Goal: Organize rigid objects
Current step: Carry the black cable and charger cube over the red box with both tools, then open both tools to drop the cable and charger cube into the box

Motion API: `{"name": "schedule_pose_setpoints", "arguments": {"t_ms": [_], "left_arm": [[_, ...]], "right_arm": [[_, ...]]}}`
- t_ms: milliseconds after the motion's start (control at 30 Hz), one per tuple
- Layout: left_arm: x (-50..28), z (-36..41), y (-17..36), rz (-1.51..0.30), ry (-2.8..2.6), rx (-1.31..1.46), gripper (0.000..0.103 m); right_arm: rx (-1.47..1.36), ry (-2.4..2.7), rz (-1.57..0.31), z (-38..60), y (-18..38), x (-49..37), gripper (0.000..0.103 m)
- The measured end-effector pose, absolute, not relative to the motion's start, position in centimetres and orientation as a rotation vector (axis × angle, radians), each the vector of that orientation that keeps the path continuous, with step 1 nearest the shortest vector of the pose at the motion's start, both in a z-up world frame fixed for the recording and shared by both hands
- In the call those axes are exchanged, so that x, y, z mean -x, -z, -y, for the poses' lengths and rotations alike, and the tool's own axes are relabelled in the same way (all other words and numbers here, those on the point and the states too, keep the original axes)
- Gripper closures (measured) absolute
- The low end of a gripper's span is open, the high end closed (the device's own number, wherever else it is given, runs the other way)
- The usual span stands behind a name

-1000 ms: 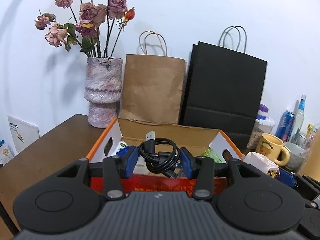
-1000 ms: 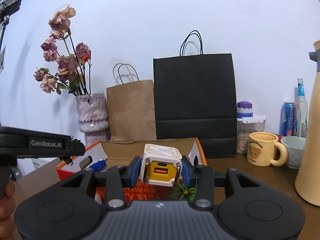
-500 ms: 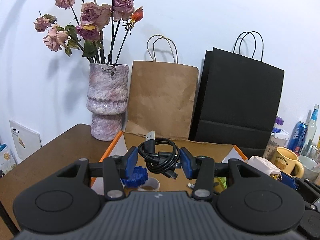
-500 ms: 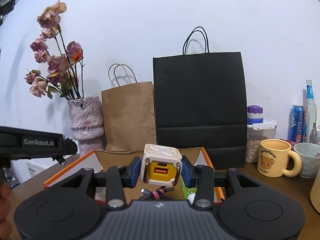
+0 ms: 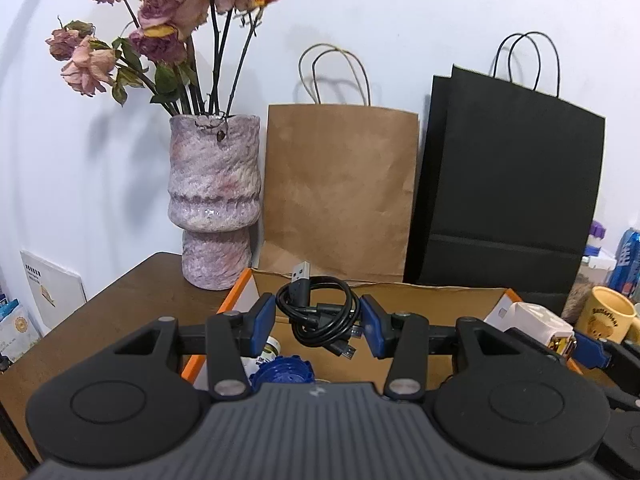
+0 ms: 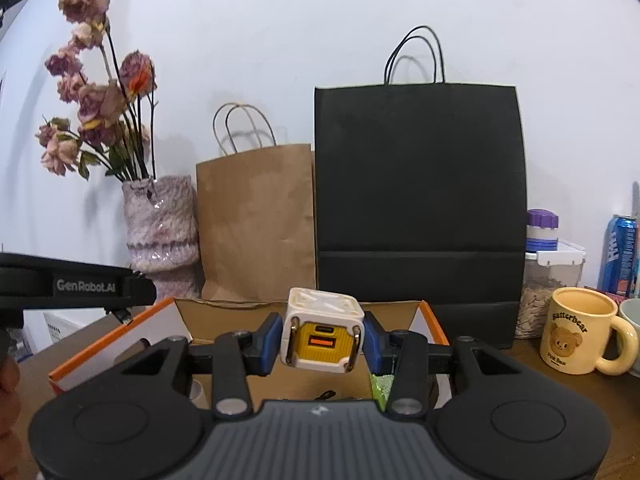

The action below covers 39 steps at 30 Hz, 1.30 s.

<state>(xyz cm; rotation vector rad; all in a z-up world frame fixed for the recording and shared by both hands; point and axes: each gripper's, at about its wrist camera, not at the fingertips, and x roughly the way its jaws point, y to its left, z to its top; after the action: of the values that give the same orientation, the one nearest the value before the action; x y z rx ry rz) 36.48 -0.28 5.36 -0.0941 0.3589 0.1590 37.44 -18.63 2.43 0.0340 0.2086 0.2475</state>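
Brown table (image 5: 132, 292), coiled cable (image 5: 320, 314) between left jaws, charger cube (image 6: 323, 334) between right jaws

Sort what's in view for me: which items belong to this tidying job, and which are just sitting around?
In the job:
- coiled black USB cable, held in left gripper
- white-and-yellow charger cube, held in right gripper
- open orange cardboard box

Lying about:
- vase of dried roses
- brown paper bag
- black paper bag
- bear mug
- blue can

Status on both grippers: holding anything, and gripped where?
Left gripper clamps a coiled black USB cable across the sides of the bundle. Right gripper clamps a white-and-yellow cube charger by its left and right faces.
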Motion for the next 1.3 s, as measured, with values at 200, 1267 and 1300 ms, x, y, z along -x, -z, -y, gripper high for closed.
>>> {"name": "schedule_pose_setpoints", "arguments": {"t_ms": [200,1267,1300], "left_arm": [[-38.0,-0.1,-4.4,-0.387,-0.162,0.072,0.056],[-38.7,-0.9,-3.5,-0.414,-0.202,0.056,0.0],[-38.7,-1.0,-3.5,-0.414,-0.203,0.059,0.0]], "right_arm": [[-0.019,-0.245,-0.228,18.4,-2.1,-39.1,0.062],[-0.012,-0.167,-0.258,19.4,-1.0,-39.5,0.0],[-0.013,-0.165,-0.258,19.4,-1.1,-39.5,0.0]]}}
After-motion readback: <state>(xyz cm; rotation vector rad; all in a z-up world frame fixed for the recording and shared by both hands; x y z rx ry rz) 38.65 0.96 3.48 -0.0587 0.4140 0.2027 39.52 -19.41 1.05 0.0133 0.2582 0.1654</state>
